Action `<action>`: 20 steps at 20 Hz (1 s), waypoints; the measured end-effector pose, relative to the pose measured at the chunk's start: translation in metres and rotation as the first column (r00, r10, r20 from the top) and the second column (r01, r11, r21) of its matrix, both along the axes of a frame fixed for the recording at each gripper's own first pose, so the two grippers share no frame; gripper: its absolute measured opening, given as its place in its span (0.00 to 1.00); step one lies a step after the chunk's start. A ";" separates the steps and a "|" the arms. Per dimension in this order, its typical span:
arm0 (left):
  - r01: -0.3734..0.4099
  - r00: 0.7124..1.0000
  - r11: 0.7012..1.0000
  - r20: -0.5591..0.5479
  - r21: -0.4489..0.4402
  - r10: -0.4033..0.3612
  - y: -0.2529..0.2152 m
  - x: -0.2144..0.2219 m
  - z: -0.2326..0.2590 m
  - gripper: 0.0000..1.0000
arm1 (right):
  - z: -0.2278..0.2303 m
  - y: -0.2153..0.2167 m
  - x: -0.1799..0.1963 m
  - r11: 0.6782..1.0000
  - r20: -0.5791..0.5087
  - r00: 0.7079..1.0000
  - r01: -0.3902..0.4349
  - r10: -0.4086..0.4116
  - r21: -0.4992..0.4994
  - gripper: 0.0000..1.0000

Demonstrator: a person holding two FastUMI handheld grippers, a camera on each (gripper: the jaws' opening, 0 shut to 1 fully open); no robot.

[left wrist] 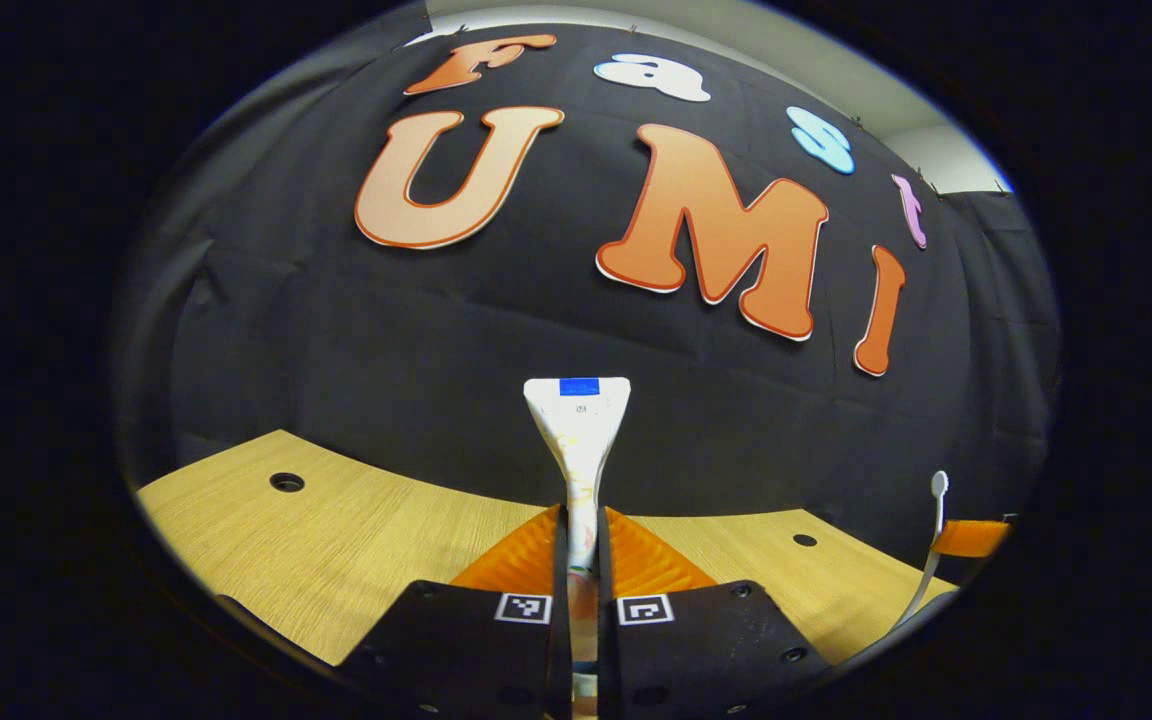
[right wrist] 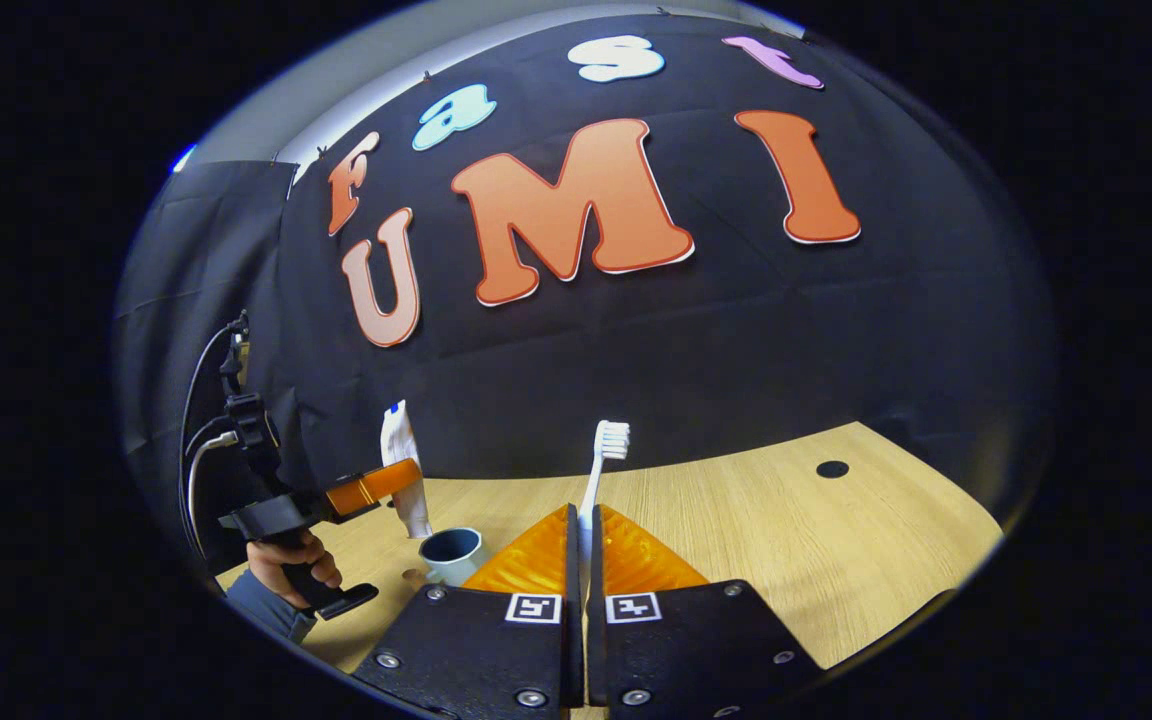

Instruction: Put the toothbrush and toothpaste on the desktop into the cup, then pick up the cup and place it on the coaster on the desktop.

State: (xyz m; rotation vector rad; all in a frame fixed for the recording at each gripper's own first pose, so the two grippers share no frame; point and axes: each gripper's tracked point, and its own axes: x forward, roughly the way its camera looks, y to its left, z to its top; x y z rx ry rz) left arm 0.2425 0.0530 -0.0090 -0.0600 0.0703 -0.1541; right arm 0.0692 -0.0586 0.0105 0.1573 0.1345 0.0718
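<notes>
Left gripper (left wrist: 582, 545) clamped on upright toothpaste (left wrist: 578, 430), label unreadable. Right gripper (right wrist: 583, 545) clamped on upright toothbrush (right wrist: 604, 460). Cup (right wrist: 452, 555) sits on the bench (right wrist: 786, 540), under the toothpaste.

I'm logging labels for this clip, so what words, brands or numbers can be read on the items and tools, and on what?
Toothpaste tube: faint print, too small and blurred to read.
Square markers on the left gripper and right gripper: black-and-white patterns, no letters.
Toothbrush and cup: no text visible.
Nothing on them is legible enough to quote.
</notes>
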 end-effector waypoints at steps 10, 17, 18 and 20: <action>0.031 0.998 0.999 -0.058 0.020 -0.029 0.010 0.008 -0.046 0.09 | 0.012 0.020 0.018 0.998 0.071 0.997 -0.009 0.014 -0.065 0.02; 0.097 0.991 0.994 -0.100 0.051 -0.092 -0.001 -0.013 -0.072 0.24 | 0.011 0.044 0.037 0.997 0.076 0.996 -0.035 0.040 -0.069 0.02; 0.091 0.992 0.993 -0.094 0.071 -0.084 0.000 -0.012 -0.071 0.35 | 0.010 0.047 0.038 0.997 0.072 0.996 -0.039 0.044 -0.073 0.02; 0.084 0.992 0.991 -0.108 0.106 -0.072 0.000 -0.018 -0.078 0.40 | 0.011 0.053 0.039 0.995 0.081 0.995 -0.042 0.049 -0.087 0.02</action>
